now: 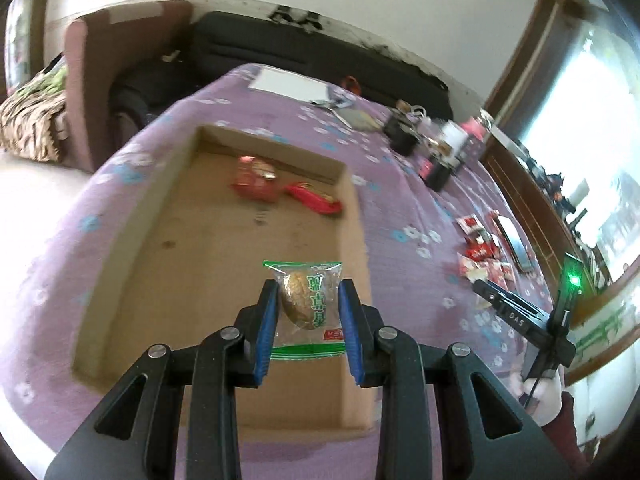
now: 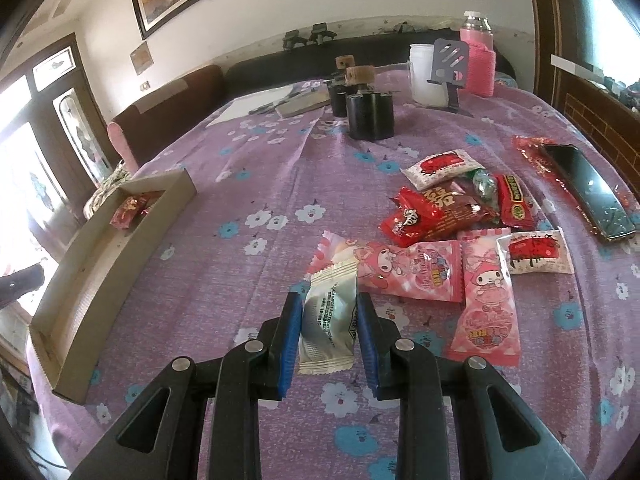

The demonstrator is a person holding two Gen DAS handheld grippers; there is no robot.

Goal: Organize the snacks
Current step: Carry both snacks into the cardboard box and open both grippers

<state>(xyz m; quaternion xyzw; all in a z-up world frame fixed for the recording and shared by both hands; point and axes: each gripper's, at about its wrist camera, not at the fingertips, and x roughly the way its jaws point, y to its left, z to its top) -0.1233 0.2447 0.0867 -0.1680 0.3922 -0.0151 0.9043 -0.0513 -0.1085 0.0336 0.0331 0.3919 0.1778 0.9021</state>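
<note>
My left gripper is shut on a clear green-edged pastry packet and holds it above the near right part of the shallow cardboard box. Two red snack packets lie at the box's far end. My right gripper is shut on a white and silver snack packet just above the purple flowered cloth. A pile of red, pink and white snack packets lies just beyond it to the right. The box shows at the left of the right wrist view.
A phone lies on a red wrapper at the right edge. Black holders, a white jar, a pink flask and papers stand at the far end. A sofa runs behind.
</note>
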